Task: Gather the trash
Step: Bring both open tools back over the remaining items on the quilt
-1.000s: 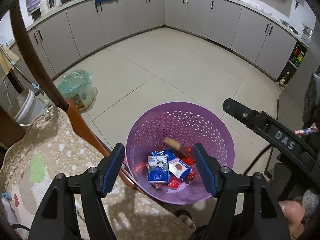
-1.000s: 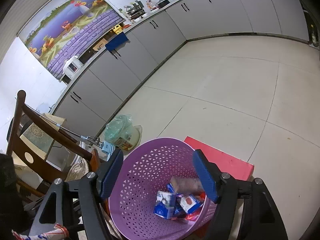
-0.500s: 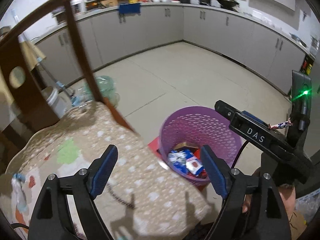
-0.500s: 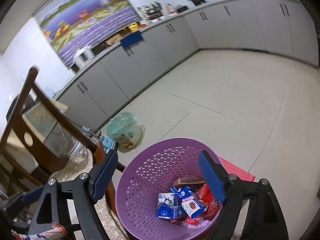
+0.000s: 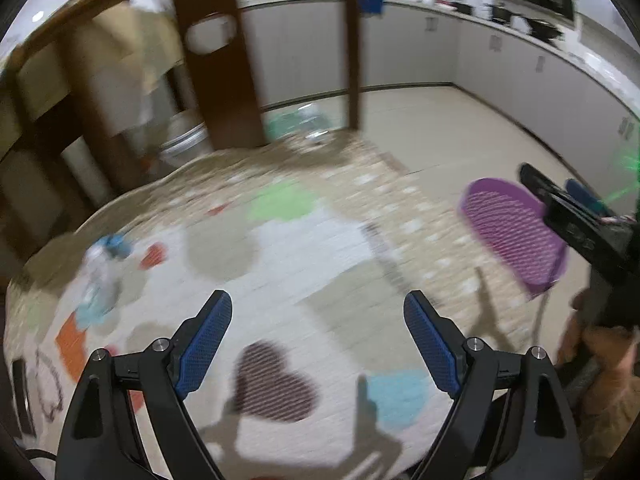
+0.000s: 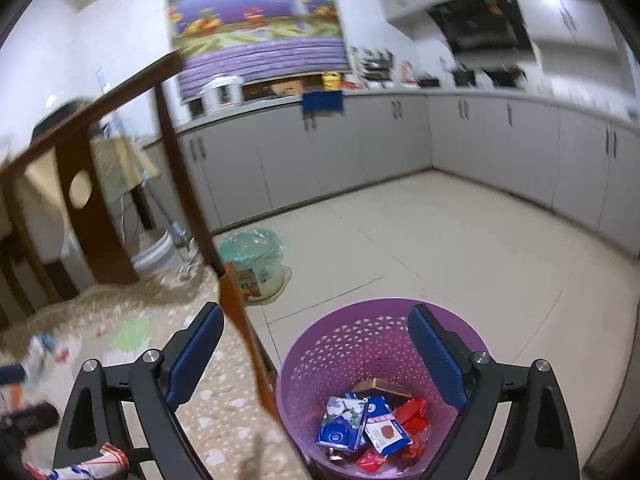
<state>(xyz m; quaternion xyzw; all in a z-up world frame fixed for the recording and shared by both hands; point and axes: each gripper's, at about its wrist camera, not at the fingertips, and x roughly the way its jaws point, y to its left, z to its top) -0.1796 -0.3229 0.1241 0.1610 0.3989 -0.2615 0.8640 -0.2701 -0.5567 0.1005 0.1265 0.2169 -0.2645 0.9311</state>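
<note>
A purple perforated trash basket (image 6: 380, 344) stands on the floor beside the table and holds several wrappers, among them a blue and white packet (image 6: 343, 424). The basket also shows in the left wrist view (image 5: 512, 232). My right gripper (image 6: 316, 356) is open and empty above the basket's near rim. My left gripper (image 5: 318, 340) is open and empty over the patterned tablecloth (image 5: 280, 264). A blurred blue and white wrapper (image 5: 102, 268) lies on the cloth at the far left.
A dark wooden chair (image 5: 216, 72) stands behind the table. A bucket covered in green plastic (image 6: 252, 260) sits on the floor by the chair. Grey cabinets (image 6: 440, 140) line the walls. The right gripper's body (image 5: 580, 224) shows at the left view's right edge.
My left gripper has swung left, away from the basket and over the tablecloth. My right gripper has tilted up while staying over the basket.
</note>
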